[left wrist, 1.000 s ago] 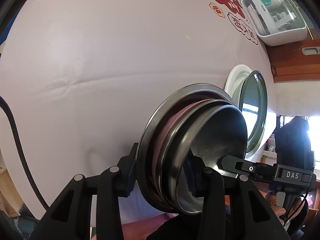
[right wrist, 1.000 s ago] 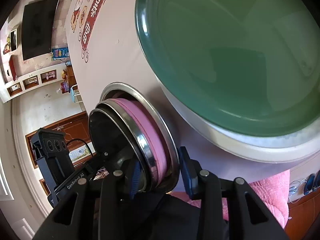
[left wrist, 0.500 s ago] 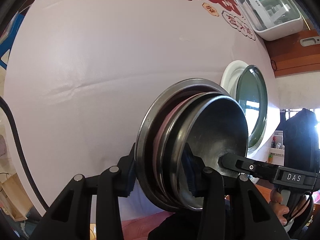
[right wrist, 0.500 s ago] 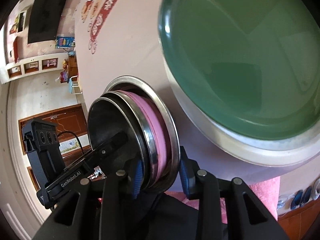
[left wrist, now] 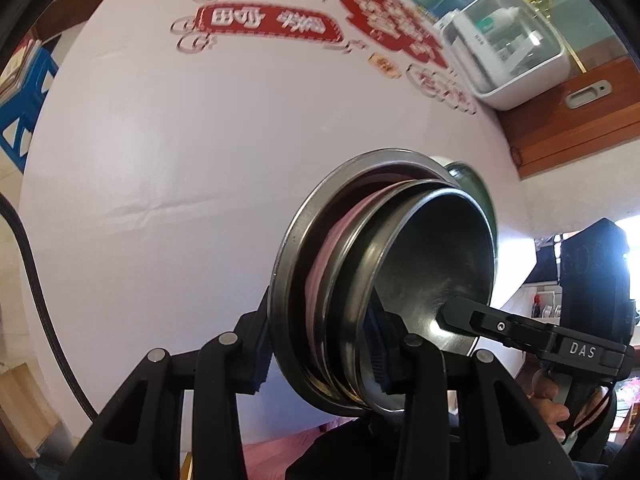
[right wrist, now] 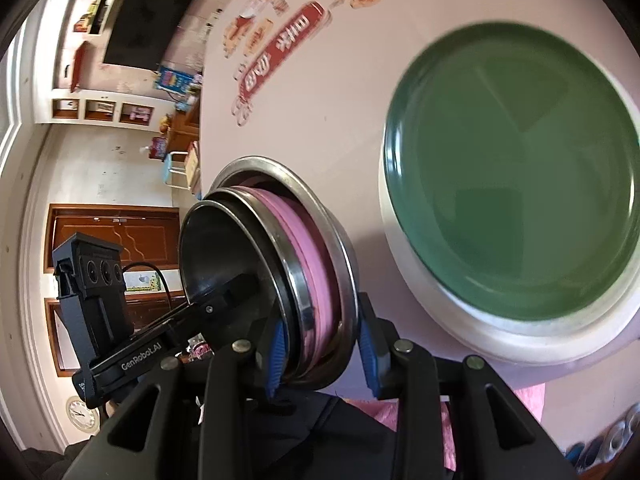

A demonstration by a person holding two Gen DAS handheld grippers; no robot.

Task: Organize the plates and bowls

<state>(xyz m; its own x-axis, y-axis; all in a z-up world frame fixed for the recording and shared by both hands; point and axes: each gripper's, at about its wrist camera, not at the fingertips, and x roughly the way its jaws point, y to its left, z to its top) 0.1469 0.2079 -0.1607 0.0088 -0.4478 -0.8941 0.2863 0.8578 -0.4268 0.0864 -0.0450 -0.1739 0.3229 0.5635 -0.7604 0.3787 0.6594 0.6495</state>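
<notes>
Both hand-held grippers, left [left wrist: 320,344] and right [right wrist: 322,350], clamped on opposite rims of the bowl stack [right wrist: 280,264], held tilted over the counter [left wrist: 160,160]; green plate [right wrist: 512,184] just beside, nearer the right.

Home living room (wall television [right wrist: 154,14], wooden door [right wrist: 116,236])

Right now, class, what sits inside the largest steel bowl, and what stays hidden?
Nested in the largest steel bowl sit a pink bowl and two smaller steel bowls. Only the pink bowl's rim shows; its inside and the lower bowls' bottoms are covered.
</notes>
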